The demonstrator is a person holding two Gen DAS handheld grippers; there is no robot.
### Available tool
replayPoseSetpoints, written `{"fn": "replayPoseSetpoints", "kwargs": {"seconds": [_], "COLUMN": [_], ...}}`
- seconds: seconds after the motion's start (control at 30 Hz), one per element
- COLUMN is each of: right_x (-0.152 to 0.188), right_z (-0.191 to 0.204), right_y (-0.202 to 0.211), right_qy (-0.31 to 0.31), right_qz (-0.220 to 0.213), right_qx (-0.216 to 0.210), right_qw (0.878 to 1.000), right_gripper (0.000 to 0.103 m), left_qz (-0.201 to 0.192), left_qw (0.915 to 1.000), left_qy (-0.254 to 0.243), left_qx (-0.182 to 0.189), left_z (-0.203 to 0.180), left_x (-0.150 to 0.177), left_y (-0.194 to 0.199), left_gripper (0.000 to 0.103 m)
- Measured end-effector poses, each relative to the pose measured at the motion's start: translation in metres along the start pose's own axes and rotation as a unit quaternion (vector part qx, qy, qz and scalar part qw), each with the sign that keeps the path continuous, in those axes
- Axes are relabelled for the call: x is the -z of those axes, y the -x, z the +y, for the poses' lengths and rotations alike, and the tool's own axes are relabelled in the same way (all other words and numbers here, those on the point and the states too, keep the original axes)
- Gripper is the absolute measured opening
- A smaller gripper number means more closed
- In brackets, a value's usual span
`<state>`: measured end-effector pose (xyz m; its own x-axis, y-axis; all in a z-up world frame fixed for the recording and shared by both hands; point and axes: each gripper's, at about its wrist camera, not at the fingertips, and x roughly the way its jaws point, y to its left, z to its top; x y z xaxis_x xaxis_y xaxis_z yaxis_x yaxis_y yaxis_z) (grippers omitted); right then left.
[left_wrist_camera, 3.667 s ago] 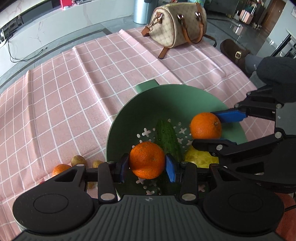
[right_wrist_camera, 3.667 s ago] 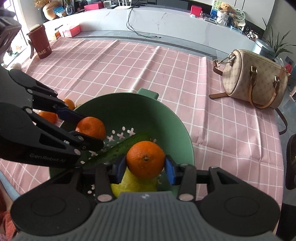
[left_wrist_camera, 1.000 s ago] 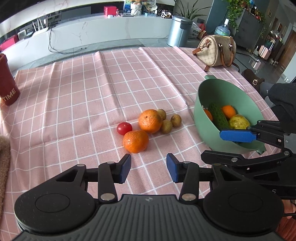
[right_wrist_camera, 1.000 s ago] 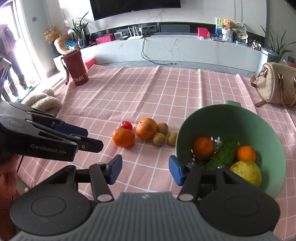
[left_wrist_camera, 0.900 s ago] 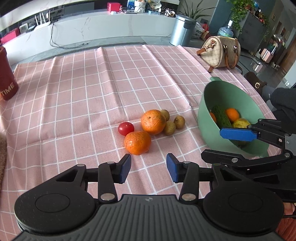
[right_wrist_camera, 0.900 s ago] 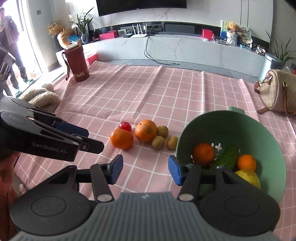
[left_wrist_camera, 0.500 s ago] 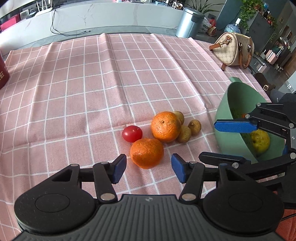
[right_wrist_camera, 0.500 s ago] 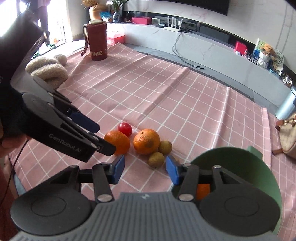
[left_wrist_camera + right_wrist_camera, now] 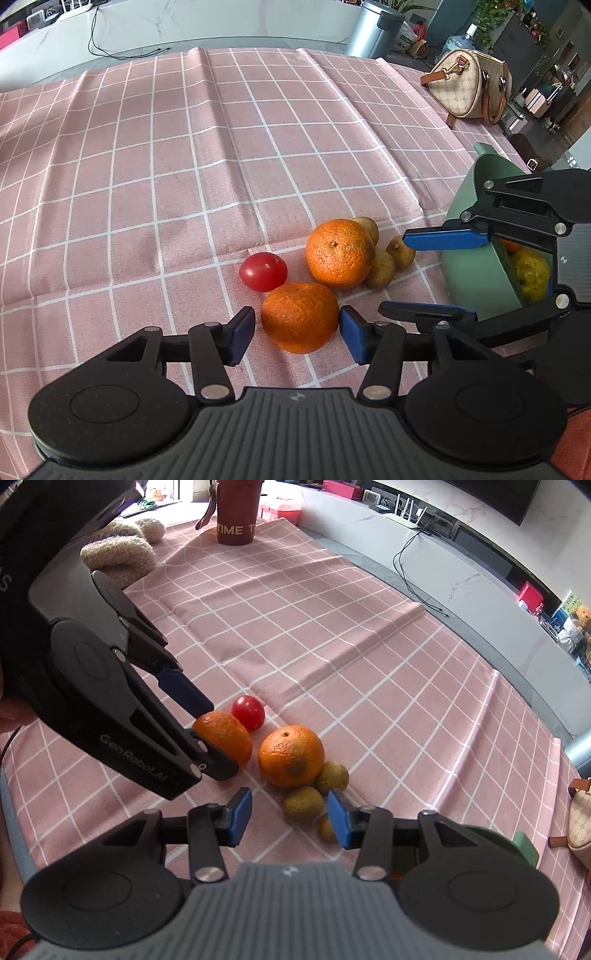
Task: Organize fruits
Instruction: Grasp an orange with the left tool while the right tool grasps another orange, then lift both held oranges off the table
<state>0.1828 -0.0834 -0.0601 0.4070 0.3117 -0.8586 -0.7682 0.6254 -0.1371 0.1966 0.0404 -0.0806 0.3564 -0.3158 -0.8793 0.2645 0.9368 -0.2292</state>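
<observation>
A: What has changed in the last few seconds?

B: Both claws have left the green colander [image 9: 476,269] and come down over the loose fruit on the pink checked cloth [image 9: 184,155] covering the tabletop. The left claw [image 9: 297,334] now brackets the nearer orange [image 9: 300,316]; its jaws are closing, the right pad almost on the peel, a gap on the left.

A: And the other one?

B: The right claw [image 9: 289,819] is empty and closing too, with a small brownish fruit [image 9: 303,804] between its pads, not yet touched.

A: So what does that mean for the task?

B: I judge two more pickups are beginning; the colander already holds some produce.

A: Textures?

B: The oranges have dimpled, matte peel; the farther one [image 9: 291,757] carries a brown blemish. The cherry tomato [image 9: 263,271] is smooth and glossy. The brownish fruits look rough-skinned and egg-shaped. The cloth is creased.
</observation>
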Motion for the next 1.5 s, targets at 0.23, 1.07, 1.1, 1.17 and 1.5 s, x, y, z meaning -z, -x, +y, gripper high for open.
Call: {"fn": "replayPoseSetpoints", "kwargs": {"seconds": [0.23,1.07,1.1,1.17,1.5], "right_x": [-0.005,-0.041,-0.041,-0.041,-0.043], "right_z": [0.000,0.012,0.012,0.014,0.020], "right_y": [-0.009,-0.040,-0.041,-0.043,-0.007], "right_qy": [0.022,0.091,0.091,0.092,0.066], "right_qz": [0.015,0.050,0.051,0.051,0.019], "right_qx": [0.001,0.011,0.014,0.021,0.022], "right_qw": [1.000,0.994,0.994,0.994,0.997], "right_gripper": [0.041,0.044,0.044,0.044,0.042], "left_qz": [0.008,-0.006,-0.006,-0.006,-0.017], "left_qw": [0.9999,1.0000,1.0000,1.0000,0.9998], "left_qy": [-0.010,-0.007,-0.006,-0.003,0.004], "left_qx": [0.003,0.004,0.004,0.003,-0.004], "left_z": [-0.003,0.016,0.017,0.017,0.004], "left_x": [-0.002,0.006,0.006,0.007,0.012], "left_y": [0.000,0.023,0.023,0.024,0.045], "left_gripper": [0.050,0.049,0.049,0.049,0.049]}}
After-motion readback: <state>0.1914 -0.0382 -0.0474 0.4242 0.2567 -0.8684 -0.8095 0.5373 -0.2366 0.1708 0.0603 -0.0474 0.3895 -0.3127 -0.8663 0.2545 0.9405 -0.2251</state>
